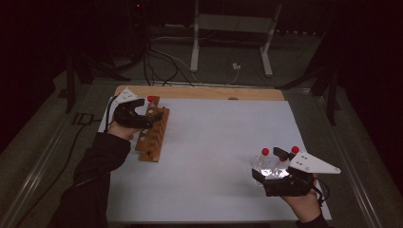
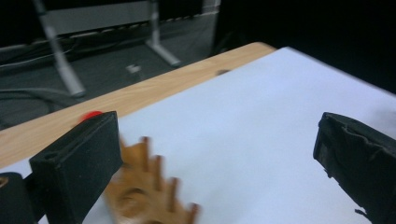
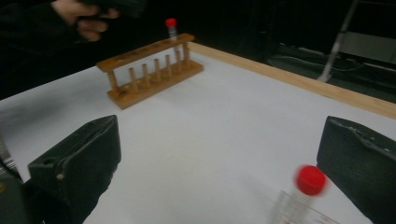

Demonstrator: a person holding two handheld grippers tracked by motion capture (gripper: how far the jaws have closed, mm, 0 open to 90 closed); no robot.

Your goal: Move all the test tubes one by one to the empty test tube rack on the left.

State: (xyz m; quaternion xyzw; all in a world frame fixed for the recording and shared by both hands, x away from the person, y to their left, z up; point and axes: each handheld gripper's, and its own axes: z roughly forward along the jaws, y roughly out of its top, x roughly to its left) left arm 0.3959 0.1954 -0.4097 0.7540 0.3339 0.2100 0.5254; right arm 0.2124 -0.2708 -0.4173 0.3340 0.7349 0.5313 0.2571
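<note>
Right tongs [image 1: 280, 167] hang open at the near right of the worktop [image 1: 223, 142], jaws spread wide in the right gripper view. They hover just over a small cluster of clear, red-capped tubes [image 1: 271, 164]. One tube [image 3: 301, 196] stands blurred near the right jaw there, not gripped. In the high view three red caps can be counted; whether more tubes lie beneath the tongs cannot be told.

Left tongs [image 1: 147, 116] are also open and hold nothing, sitting over the far end of the wooden rack [image 1: 152, 135] at the far left of the worktop. One capped tube [image 3: 171, 29] already stands upright in the rack's far end hole. The other holes look free. In the left gripper view the rack [image 2: 144, 186] is smeared just under the jaws, with a red cap [image 2: 91, 115] behind the left jaw.

The work looks like moving tubes from the cluster into the rack, with most still to go.

Risks, as I judge them:
- The tubes stand close together, so closing on one could knock its neighbours over.
- A grip low or off-centre on a smooth round tube may let it twist or slip on the carry across to the rack.
- The left tongs sit close to the seated tube and could nudge it, or shift the light rack.
- A tilted tube may catch on the hole's rim instead of dropping in.
</note>
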